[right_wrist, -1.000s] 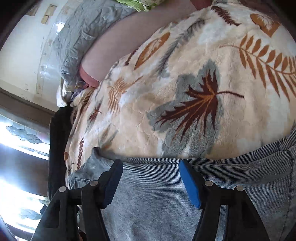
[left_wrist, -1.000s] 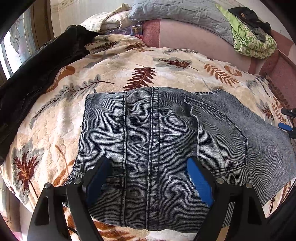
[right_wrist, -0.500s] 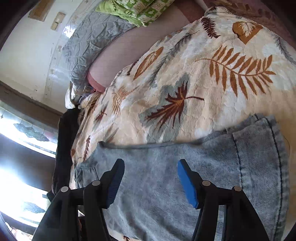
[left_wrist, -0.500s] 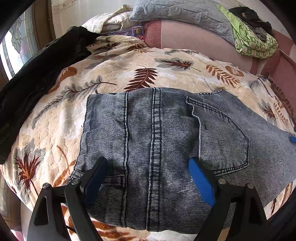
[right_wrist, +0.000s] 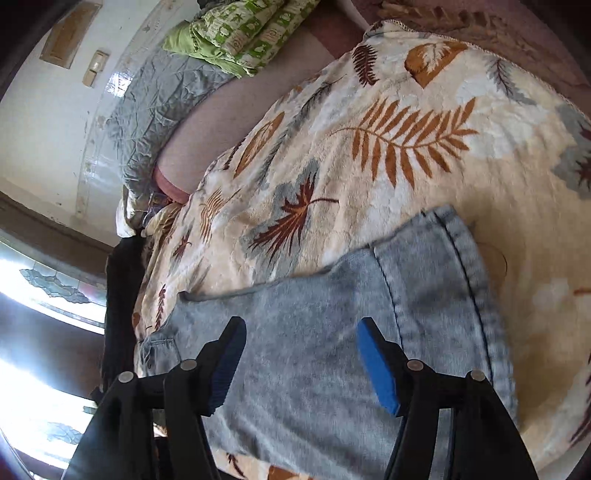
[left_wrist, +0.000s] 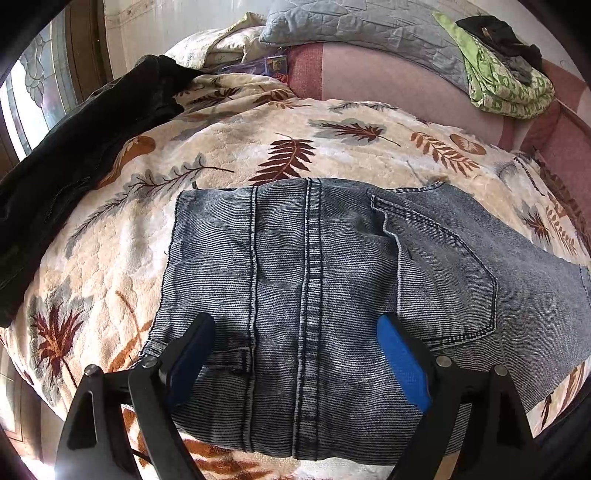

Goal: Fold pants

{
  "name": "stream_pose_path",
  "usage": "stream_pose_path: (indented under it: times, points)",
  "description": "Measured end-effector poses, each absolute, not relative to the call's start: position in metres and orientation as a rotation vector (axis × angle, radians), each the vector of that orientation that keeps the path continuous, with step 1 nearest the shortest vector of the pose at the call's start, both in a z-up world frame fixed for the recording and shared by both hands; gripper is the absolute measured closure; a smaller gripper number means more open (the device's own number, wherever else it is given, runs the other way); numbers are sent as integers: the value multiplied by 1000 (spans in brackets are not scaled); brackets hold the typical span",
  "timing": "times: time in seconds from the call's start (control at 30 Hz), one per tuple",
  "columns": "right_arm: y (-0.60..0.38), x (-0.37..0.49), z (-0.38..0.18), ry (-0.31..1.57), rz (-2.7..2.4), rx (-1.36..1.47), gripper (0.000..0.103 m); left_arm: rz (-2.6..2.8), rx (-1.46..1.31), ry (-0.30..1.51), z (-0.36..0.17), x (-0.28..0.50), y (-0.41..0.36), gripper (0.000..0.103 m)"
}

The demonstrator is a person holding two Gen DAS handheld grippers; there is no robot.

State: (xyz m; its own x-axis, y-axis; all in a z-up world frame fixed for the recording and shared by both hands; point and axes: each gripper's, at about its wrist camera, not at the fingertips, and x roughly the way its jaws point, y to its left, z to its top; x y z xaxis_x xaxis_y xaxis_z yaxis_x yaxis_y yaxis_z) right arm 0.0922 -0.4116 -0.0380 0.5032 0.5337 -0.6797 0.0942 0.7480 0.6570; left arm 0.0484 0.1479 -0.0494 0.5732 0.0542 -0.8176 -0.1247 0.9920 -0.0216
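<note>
Grey-blue denim pants lie folded flat on a leaf-patterned blanket, back pocket to the right. My left gripper hovers open and empty over the near edge of the pants. In the right wrist view the pants show their hemmed end at the right. My right gripper is open and empty above that end.
A black garment lies along the blanket's left edge. A grey pillow and a folded green cloth sit at the back on a pink sofa backrest. A bright window is at the left.
My right gripper has lifted and pulled back from the pants, so more of the blanket and the hemmed end show. My left gripper has barely moved.
</note>
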Motion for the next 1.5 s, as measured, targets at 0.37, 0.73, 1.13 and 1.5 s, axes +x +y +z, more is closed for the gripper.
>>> stream_pose_path:
  times: [0.37, 0.73, 1.13, 1.5]
  points:
    - [-431, 96, -25, 957, 275, 729, 31, 86, -125, 879, -36, 36, 152, 14]
    - [-429, 116, -33, 969, 242, 761, 30, 98, -140, 858, -33, 34, 155, 14]
    - [-427, 145, -41, 989, 113, 718, 26, 121, -75, 900, -41, 41, 146, 14]
    - [-383, 58, -15, 963, 204, 693, 26, 166, -384, 699, -13, 14, 200, 14]
